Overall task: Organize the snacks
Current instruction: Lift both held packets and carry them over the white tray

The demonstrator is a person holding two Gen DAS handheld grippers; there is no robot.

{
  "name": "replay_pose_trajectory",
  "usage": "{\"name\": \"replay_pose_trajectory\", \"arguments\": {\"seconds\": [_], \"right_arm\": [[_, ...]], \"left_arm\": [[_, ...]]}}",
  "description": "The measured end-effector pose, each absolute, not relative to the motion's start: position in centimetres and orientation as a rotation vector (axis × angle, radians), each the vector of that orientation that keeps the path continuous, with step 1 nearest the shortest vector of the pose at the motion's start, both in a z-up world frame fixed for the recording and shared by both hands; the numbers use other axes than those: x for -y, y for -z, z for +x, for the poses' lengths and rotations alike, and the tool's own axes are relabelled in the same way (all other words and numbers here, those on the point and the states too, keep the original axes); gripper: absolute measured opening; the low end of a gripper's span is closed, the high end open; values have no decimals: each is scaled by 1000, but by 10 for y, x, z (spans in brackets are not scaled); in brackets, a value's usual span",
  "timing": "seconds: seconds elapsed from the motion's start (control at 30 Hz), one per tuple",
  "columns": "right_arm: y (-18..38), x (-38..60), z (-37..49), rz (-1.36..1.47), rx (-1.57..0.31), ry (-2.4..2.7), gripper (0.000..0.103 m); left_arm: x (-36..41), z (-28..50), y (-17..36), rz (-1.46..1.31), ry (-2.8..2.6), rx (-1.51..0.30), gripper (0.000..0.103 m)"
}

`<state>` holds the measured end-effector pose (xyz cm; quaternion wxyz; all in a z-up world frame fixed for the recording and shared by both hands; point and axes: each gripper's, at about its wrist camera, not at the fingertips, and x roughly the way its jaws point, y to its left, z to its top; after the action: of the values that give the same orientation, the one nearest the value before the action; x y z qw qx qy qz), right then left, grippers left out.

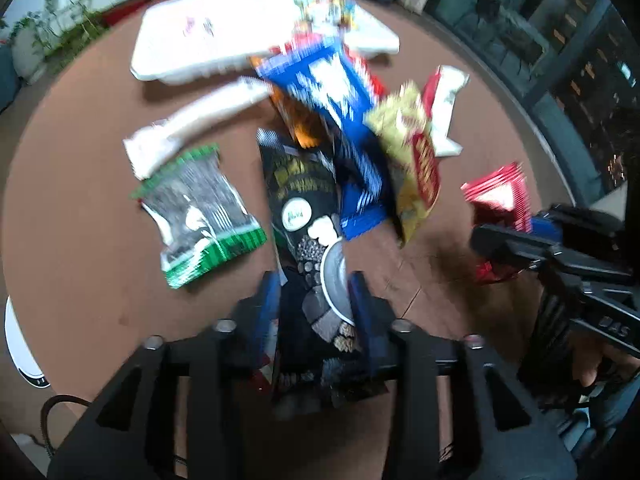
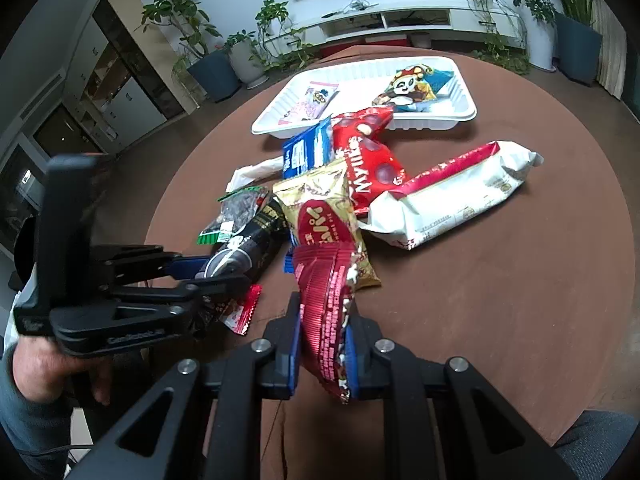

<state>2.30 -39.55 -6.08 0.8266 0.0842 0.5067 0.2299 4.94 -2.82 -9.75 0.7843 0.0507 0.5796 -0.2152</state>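
Heaped at the middle of the round table, a pile of snack packets, overlapping one another. Behind the pile, at the far edge, a tray with two packets inside (one toward each end). Right of the heap, a long pack lying slantwise. At the near edge, one packet between the right gripper fingers, another between the left gripper fingers.

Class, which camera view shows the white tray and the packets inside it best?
The right wrist view: the white tray is sharp, with two packets inside clearly visible. In the left wrist view the tray is motion-blurred and partly hidden behind the snack pile.
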Motion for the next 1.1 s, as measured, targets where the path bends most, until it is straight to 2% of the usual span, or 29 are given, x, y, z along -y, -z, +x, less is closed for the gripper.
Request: {"name": "replay_pose_trajectory", "arguments": {"seconds": [0.03, 0.07, 0.17, 0.2, 0.23, 0.27, 0.3, 0.57, 1.1], "right_arm": [[62, 396, 22, 182, -1079, -488, 19], [63, 396, 22, 184, -1081, -489, 19], [64, 395, 22, 188, -1083, -494, 19], [64, 395, 22, 186, -1082, -498, 19], [64, 395, 23, 185, -1082, -500, 19], [64, 395, 23, 185, -1081, -501, 19], [64, 396, 23, 186, -1080, -501, 19], [63, 400, 22, 216, -1074, -509, 19], [40, 422, 31, 356, -1024, -571, 18]], "left_arm": [[31, 50, 97, 125, 465, -1240, 53], [34, 52, 98, 151, 450, -1250, 69], [34, 57, 96, 137, 447, -1220, 70], [33, 59, 98, 131, 447, -1211, 66], [33, 60, 98, 127, 443, -1204, 58], [33, 60, 99, 130, 435, -1191, 43], [34, 61, 98, 128, 441, -1187, 22], [21, 52, 90, 19, 480, -1129, 21], [-33, 31, 37, -297, 553, -979, 21]]}}
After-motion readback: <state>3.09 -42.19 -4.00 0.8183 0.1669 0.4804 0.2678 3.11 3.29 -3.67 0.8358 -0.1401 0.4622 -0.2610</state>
